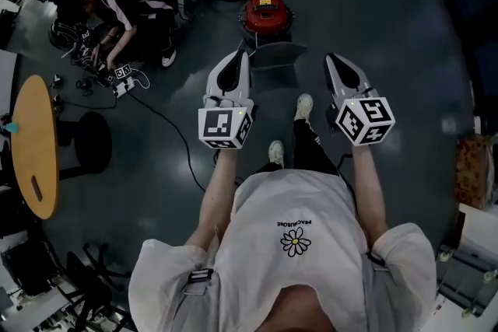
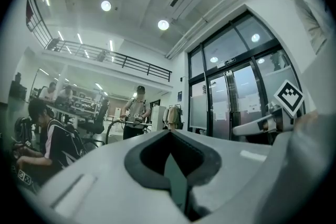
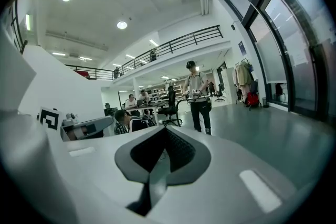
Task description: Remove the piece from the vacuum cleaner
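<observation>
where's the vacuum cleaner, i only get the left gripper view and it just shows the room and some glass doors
observer: The head view shows the red vacuum cleaner standing on the dark floor ahead of the person, past the tips of the left gripper and the right gripper.
operator: is the right one carrying anything
observer: No. In the right gripper view its jaws are closed together with nothing between them.
</observation>
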The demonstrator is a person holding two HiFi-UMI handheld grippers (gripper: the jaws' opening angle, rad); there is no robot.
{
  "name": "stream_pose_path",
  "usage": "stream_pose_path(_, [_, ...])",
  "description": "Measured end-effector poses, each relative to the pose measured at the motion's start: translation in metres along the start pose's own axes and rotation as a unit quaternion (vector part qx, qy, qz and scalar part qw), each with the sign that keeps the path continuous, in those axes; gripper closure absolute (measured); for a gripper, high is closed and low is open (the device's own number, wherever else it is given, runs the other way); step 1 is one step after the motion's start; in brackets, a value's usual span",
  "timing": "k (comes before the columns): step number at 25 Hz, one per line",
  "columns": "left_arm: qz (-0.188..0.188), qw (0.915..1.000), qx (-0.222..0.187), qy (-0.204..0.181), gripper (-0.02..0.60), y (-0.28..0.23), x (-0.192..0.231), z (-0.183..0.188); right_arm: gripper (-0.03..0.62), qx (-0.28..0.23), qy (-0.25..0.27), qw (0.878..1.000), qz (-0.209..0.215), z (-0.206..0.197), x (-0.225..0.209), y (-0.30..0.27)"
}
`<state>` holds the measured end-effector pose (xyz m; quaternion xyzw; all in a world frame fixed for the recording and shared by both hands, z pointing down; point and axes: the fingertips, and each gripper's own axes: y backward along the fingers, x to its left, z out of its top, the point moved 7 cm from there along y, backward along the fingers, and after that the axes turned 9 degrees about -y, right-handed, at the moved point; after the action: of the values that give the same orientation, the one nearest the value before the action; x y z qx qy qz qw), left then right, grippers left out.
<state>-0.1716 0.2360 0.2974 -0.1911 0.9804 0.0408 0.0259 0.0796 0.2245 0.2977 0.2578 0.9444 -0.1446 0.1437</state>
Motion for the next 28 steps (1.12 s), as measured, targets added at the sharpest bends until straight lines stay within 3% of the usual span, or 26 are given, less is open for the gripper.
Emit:
stream_pose_path(7, [-0.005,0.9998,0.017,-0.001,0.581,-0.076,0.018,-0.019,0.571,0.014,-0.002,1.000,0.008,0.008,-0.046,-0.069])
stream_pose_path(21, [-0.021,0.9929,0.114,-0.025,0.581,-0.268,0.068,-0.073,0.571,0.065,-0.019,0.996,0.049,0.059,-0.166,-0.242])
stream_pose_path(25, [-0.045,0.9868,0.152,-0.031,0.581,-0.301,0.075,-0.104,0.563,0.093,-0.010,0.995,0.043,0.049,-0.187,-0.267])
stream_pose_path(28, [-0.074,0.9764,0.198,-0.046,0.581,-0.325,0.079,-0.131,0.554,0.125,-0.006,0.992,0.034,0.039,-0.200,-0.282])
